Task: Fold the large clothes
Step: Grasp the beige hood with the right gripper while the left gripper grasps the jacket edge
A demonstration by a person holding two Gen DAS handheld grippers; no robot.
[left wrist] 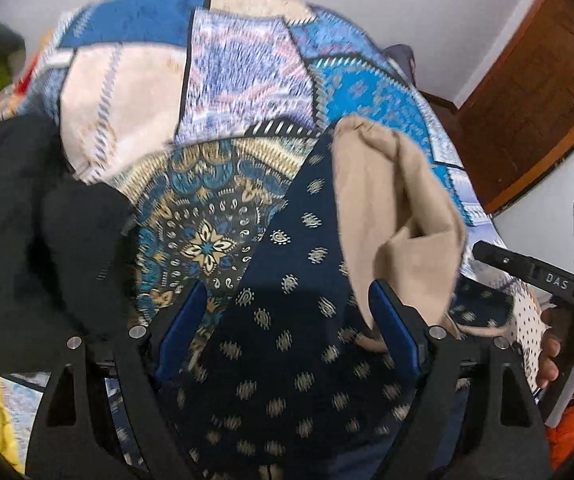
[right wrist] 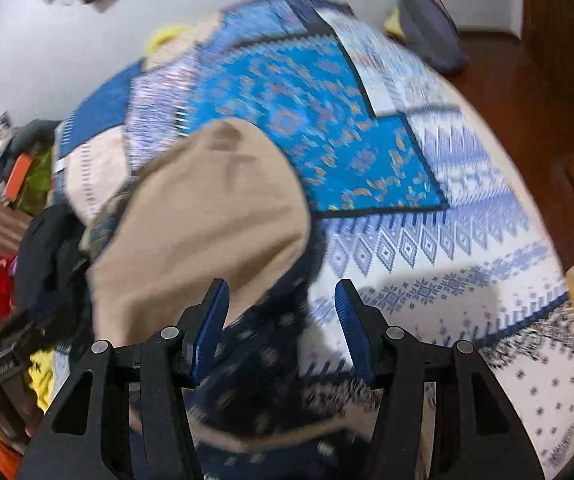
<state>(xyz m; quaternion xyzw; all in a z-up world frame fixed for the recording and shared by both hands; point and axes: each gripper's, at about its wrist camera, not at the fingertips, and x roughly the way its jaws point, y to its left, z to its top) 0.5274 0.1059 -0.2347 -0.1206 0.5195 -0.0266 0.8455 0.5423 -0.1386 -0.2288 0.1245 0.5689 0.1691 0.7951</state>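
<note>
The printed garment (left wrist: 287,340) lies on the bedspread (left wrist: 243,68), its lining (left wrist: 391,208) flipped over it; left of the garment sits a dark heap (left wrist: 27,240), a bag (right wrist: 433,20) beyond it

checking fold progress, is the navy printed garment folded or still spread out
Not folded: the navy printed garment lies loosely spread, a beige cloth flopped across it.

Navy paisley-dotted garment (left wrist: 287,360) with tan lining lies on blue patchwork bedspread (left wrist: 239,64).
</note>
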